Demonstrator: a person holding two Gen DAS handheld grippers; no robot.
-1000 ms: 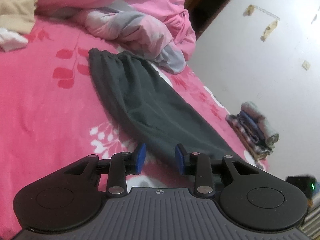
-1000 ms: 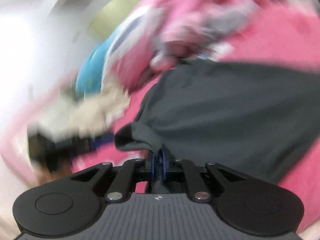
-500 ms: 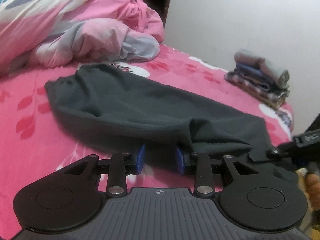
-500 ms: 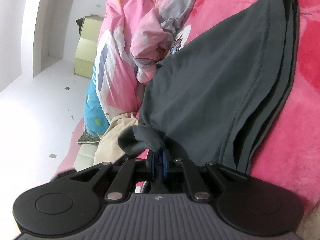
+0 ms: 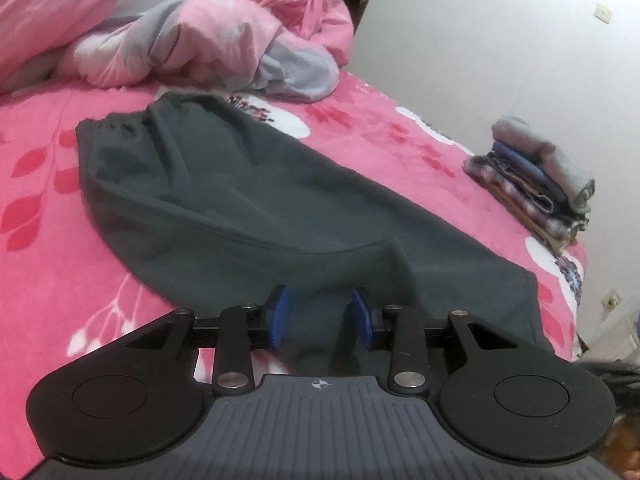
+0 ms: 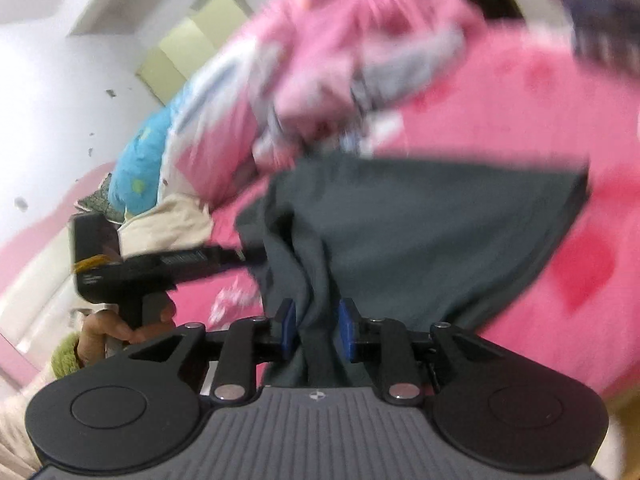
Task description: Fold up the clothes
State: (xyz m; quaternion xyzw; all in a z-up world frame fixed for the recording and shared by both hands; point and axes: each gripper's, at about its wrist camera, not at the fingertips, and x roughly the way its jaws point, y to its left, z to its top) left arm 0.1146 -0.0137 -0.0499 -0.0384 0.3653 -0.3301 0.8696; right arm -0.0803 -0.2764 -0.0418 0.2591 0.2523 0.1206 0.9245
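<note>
The left wrist view is sharp and shows dark grey trousers spread flat across a pink flowered bedspread, the gathered waistband at the far end and the near edge running under the gripper. Only this view shows a stack of folded clothes near the bed's far corner by the white wall, well apart from the trousers. A crumpled pink and grey quilt lies just beyond the waistband.

The right wrist view is blurred by motion. Only here does the left gripper show from outside, its black body held in a hand with a green cuff, its tip reaching the trousers' left edge. A blue pillow and a cream cloth also appear only in this view.

The left gripper has its blue pads parted wide; the cloth's edge sits in the gap, and whether either pad touches it cannot be told. The right gripper stands partly open, its pads apart, with a bunched fold of trouser cloth hanging between them, not pinched tight.

No brand or lettering can be read; the marking on the left gripper's body is too blurred.
</note>
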